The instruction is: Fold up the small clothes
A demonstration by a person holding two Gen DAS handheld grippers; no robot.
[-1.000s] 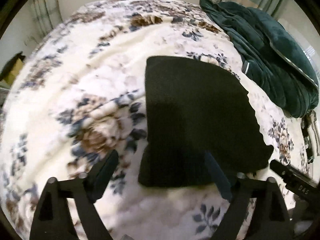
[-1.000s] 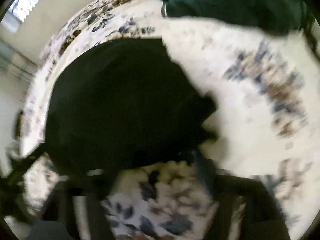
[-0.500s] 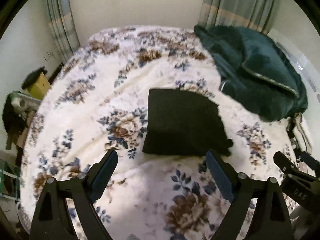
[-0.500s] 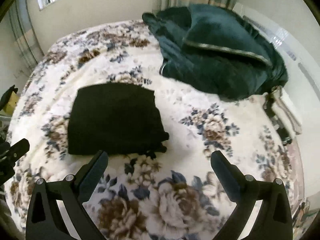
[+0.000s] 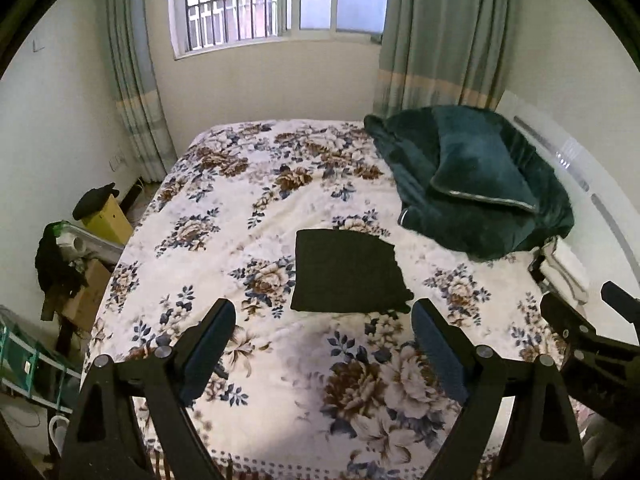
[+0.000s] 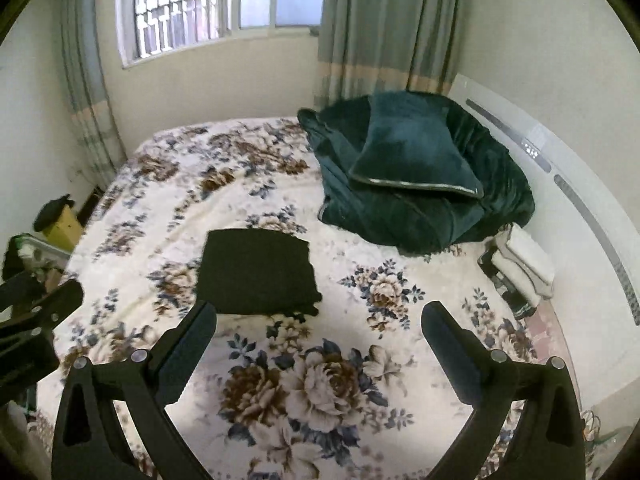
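Left gripper (image 5: 322, 322): held above the near part of the bed; its two fingers are spread wide and nothing is held between them.
Right gripper (image 6: 320, 322): likewise raised over the bed, fingers spread wide, nothing gripped.
Folded black garment (image 5: 348, 274): laid flat on the bedspread as a roughly square, tidy fold; it is seen just beyond the left gripper's fingertips, slightly toward its right finger, and beyond the right gripper's left finger (image 6: 196, 332). It is touched by neither gripper.
Loose edge: a small bunched corner is seen at the garment's near right corner.
Floral bedspread (image 5: 248, 216): cream with brown and blue flowers, spread beneath both grippers.
Dark green blanket (image 5: 472, 184): heaped with a matching pillow on top, far beyond the grippers and to their right, apart from the garment.
Window (image 5: 276, 0): barred, set in the wall straight ahead of the grippers, flanked by grey-green curtains (image 5: 440, 32).
Yellow box (image 5: 108, 214): stood beside the bed, far to the left of the left gripper.
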